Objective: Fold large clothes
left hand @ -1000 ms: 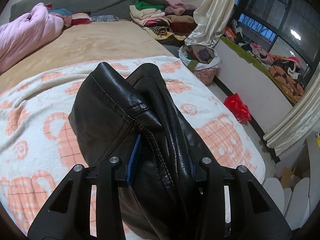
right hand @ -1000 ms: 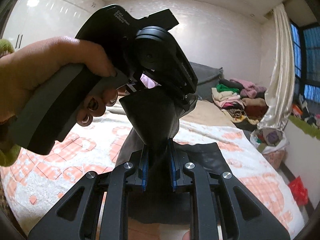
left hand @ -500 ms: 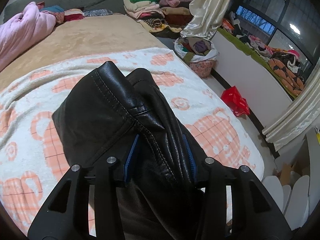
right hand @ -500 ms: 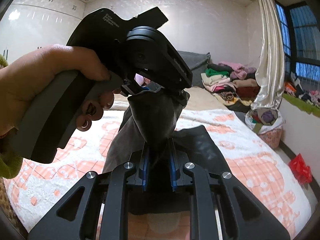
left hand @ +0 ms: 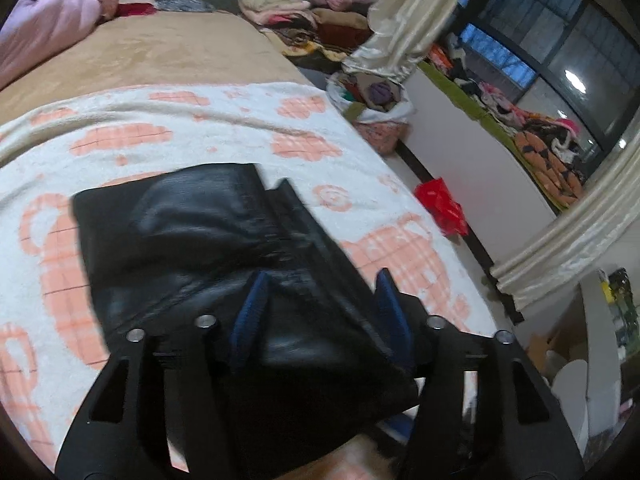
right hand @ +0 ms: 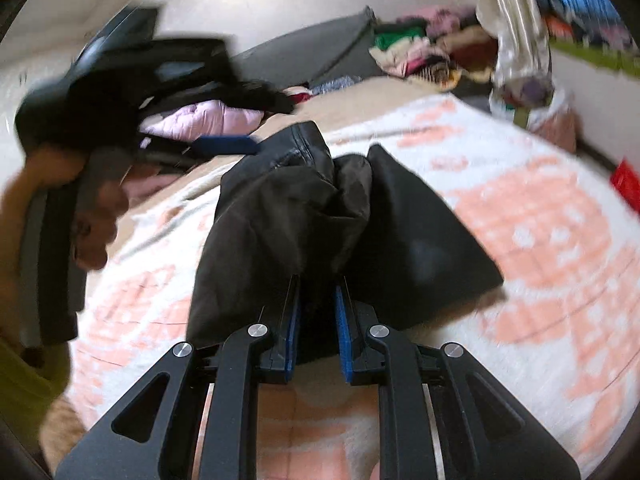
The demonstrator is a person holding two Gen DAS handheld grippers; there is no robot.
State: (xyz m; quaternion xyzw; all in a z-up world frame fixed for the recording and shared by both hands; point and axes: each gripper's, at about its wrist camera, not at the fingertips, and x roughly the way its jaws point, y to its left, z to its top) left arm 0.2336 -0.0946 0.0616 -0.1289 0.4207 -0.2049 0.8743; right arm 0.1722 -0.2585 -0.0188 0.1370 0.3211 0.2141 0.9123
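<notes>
Jacket (left hand: 192, 248) (black leather, dark lining showing in the right wrist view) lies on the blanket (left hand: 168, 136), roughly mid-bed, near the edge facing the window side. Progress: looks partway folded. From the left wrist view the far part already lies flat as a rough rectangle on the blanket, while the near part is bunched and lifted at both grippers, so I'd judge at least one fold is laid and the final flatten and squaring are left. Left gripper (left hand: 320, 316): jaws have just been opening; they now stand well apart, a fold of leather sits between the pads, and the pads don't appear to press it (motion blur, so not certain). It reads as a release. Right gripper (right hand: 316, 320): jaws close together, clamped on a bunch of jacket that rises straight out from between the blue pads (right hand: 294, 320). Right wrist view also shows the left hand (right hand: 92, 216) on its handle, above the blanket to the jacket's left, heavily blurred. Pile of clothes (left hand: 304, 12) beyond the blanket's far end isn't involved.
</notes>
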